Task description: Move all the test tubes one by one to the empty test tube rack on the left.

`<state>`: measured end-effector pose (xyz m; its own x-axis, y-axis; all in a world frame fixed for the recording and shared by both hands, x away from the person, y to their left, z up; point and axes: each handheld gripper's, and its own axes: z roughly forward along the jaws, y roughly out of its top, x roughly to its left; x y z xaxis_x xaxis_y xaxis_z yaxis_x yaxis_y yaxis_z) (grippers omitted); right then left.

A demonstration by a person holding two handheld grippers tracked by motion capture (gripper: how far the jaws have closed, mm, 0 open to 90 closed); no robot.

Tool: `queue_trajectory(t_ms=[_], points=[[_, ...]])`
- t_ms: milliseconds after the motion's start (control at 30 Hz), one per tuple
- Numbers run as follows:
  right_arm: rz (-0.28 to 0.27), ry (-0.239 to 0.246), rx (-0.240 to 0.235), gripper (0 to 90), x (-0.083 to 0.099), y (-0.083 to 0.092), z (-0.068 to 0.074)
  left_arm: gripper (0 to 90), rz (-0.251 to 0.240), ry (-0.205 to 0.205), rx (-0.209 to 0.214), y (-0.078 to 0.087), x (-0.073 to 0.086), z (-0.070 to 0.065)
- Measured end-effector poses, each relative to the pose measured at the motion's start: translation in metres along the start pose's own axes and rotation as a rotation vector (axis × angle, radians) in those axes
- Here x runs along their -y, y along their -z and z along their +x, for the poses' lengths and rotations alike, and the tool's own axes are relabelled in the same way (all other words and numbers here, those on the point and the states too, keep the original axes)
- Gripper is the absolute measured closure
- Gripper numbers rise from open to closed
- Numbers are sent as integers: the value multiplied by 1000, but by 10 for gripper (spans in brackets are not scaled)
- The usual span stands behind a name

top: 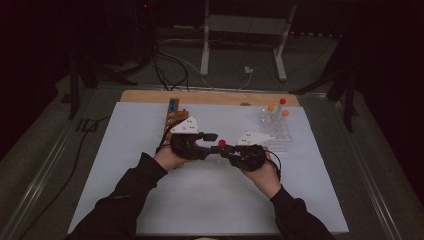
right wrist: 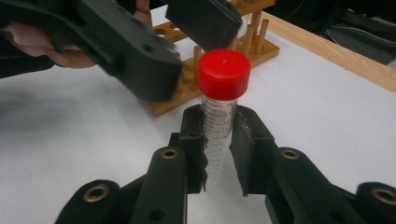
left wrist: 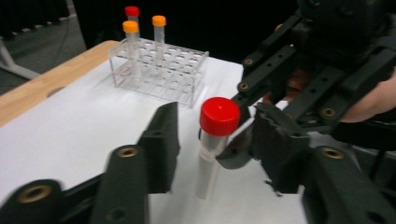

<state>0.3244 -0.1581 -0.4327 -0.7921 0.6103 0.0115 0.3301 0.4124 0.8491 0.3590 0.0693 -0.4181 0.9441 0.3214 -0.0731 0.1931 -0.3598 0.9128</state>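
White sheet (top: 150,150) on the table, dark room. My right gripper (right wrist: 219,140) is clamped on a red-capped tube (right wrist: 222,105), upright, mid-table. Left gripper (left wrist: 212,140) jaws spread wide either side of its cap, not touching. Clear rack (left wrist: 161,74) behind

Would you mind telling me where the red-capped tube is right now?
The red-capped tube stands upright, gripped between the right gripper's jaws near the middle of the white mat; the open left gripper straddles it, with the wooden rack behind.
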Motion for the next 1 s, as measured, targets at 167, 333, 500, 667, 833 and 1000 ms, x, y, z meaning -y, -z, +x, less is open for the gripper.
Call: queue_trajectory(t_ms=[167, 333, 500, 667, 833, 1000], points=[[0, 2, -5, 756, 0, 0, 1, 635, 7, -24, 0, -6, -1, -1], [-3, -2, -3, 756, -1, 0, 1, 703, 9, -40, 3, -10, -1, -1], [-10, -9, -5, 751, 0, 0, 0, 714, 7, -38, 4, -9, -2, 0], [-30, -16, -1, 708, -1, 2, 0, 716, 0, -44, -14, -3, -5, 2], [-53, -28, 2, 662, -2, 5, -2, 717, -20, -38, -43, 10, -12, 8], [-63, -43, 4, 574, -3, 7, -3, 718, -26, -47, -85, 24, -20, 16]])
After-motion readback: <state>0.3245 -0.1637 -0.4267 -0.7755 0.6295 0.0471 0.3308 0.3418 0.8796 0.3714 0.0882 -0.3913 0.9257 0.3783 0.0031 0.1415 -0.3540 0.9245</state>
